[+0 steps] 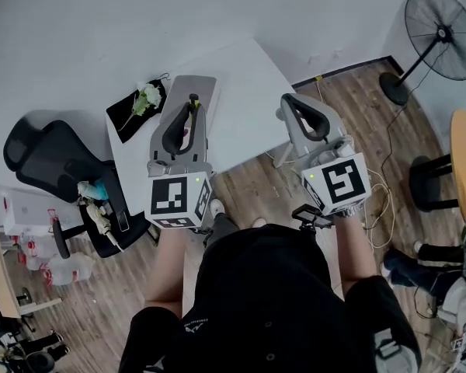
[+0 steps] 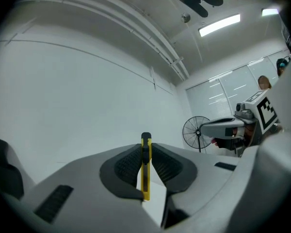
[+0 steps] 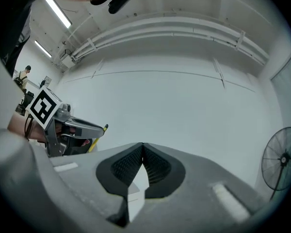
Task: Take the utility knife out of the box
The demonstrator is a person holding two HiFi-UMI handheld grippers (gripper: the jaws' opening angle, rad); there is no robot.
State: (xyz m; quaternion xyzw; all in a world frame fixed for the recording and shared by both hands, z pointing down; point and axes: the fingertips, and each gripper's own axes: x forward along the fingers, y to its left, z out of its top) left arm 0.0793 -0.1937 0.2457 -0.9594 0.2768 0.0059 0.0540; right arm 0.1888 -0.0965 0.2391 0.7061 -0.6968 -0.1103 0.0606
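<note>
Yellow utility knife (image 2: 145, 171) in left claw (image 2: 145, 148)

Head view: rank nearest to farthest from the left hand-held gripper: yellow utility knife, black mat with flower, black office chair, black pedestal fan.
1. yellow utility knife, clamped in the left hand-held gripper
2. black mat with flower, just left
3. black office chair, farther left
4. black pedestal fan, far right
</note>
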